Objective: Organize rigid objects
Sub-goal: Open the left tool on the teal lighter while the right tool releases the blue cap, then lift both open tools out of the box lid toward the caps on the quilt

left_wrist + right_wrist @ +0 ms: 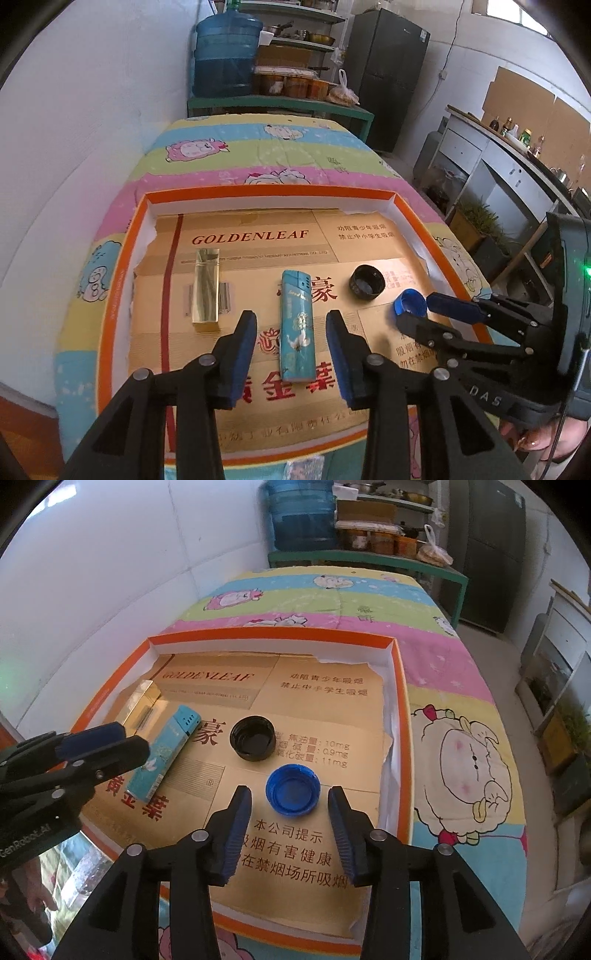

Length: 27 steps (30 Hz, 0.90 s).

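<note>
A shallow orange-rimmed box (266, 191) lined with gold cardboard holds four items. A teal lighter (295, 325) lies lengthwise between the fingers of my left gripper (291, 321), which stands open with gaps on both sides. A gold rectangular case (206, 288) lies to its left, and a black cap (367, 282) sits mouth-up to its right. The blue cap (293, 790) sits mouth-up between the open fingers of my right gripper (290, 794), untouched. In the right wrist view the left gripper (135, 738) hovers over the teal lighter (166, 753).
The box rests on a striped cartoon-print cloth (280, 147) over a table. A white wall (92, 129) runs along the left. Behind stand a blue water jug (225, 55), shelves with jars and a dark fridge (388, 74). A counter (498, 155) lines the right.
</note>
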### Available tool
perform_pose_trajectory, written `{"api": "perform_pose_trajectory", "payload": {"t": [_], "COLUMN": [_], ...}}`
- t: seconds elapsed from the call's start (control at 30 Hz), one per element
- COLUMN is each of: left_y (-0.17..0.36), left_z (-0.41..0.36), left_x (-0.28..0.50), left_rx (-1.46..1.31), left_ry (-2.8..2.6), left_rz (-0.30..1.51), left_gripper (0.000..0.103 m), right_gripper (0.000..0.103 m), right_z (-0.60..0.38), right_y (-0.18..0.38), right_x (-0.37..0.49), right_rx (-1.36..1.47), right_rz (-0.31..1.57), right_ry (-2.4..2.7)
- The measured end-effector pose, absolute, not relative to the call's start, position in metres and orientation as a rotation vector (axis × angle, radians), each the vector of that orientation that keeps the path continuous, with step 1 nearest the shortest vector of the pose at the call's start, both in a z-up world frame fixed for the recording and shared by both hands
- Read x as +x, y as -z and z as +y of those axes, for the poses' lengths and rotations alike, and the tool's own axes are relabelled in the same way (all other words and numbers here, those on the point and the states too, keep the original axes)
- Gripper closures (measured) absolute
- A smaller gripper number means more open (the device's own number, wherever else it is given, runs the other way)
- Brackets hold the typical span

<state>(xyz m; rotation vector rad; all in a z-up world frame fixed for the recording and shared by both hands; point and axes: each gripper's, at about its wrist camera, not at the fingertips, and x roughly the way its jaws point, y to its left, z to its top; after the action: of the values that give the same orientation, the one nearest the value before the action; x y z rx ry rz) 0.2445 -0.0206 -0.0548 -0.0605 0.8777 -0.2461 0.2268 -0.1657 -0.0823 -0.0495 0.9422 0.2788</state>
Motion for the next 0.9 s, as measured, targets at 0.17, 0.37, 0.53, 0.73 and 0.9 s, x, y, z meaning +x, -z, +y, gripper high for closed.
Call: {"api": "perform_pose_trajectory", "payload": {"t": [0.17,0.37,0.53,0.73,0.9], "left_y": [0.049,0.035,0.023,0.009,0.001], "left_z": [-0.017,-0.011,-0.007,0.000,0.006], "left_x": [0.232,0.207,0.187,0.167,0.151], "left_rx": [-0.046,-0.034,-0.034,-0.055,-0.077], "left_ry": [0.233,0.201,0.179,0.163,0.162], "left_rz": [0.856,0.780,0.745,0.710,0.695], "left_gripper": [0.064,0.064,0.064,0.064,0.064], "right_gripper": [0.059,0.059,0.059,0.059,0.059], "right_z": [-0.167,-0.166,-0.165,-0.159,-0.156], "right_y": [0.074,0.060,0.048,0.032,0.020], "right_x": [0.217,0.200,0.183,0.160,0.141], "right_rx": [-0.043,-0.040,-0.019,-0.007,0.000], "right_rz": [0.921,0.888,0.862,0.830,0.803], "right_ry": [-0.265,-0.256,-0.251,-0.250,-0.243]}}
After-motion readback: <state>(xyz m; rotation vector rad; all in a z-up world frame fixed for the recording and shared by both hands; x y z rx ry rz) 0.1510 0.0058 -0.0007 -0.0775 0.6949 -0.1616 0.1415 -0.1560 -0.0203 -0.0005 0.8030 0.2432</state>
